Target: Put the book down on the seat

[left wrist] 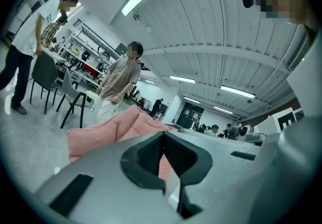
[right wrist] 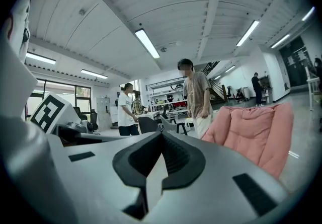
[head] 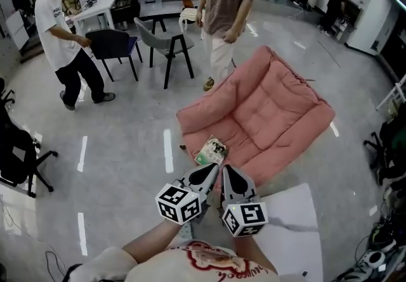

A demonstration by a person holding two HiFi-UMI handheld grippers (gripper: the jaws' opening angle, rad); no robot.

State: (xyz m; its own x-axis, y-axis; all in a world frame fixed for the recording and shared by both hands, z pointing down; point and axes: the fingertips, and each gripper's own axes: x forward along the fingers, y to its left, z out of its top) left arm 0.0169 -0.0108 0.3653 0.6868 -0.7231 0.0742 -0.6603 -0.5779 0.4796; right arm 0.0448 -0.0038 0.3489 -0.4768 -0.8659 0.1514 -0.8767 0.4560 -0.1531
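A pink cushioned floor seat (head: 273, 109) lies open on the grey floor; it also shows as the pink seat (left wrist: 113, 130) in the left gripper view and the pink seat (right wrist: 256, 127) in the right gripper view. A green and white book (head: 212, 150) lies flat on the seat's near left corner. My left gripper (head: 214, 168) and right gripper (head: 226, 171) hover side by side just short of the book, tips pointing at it. Both are shut with nothing between the jaws, as the left gripper (left wrist: 163, 136) and right gripper (right wrist: 162, 136) show in their own views.
A person (head: 225, 14) stands at the seat's far side. Another person (head: 63, 40) walks at the left by two grey chairs (head: 168, 43). A black office chair (head: 16, 147) stands at the far left. A white sheet (head: 292, 211) lies on the floor near right.
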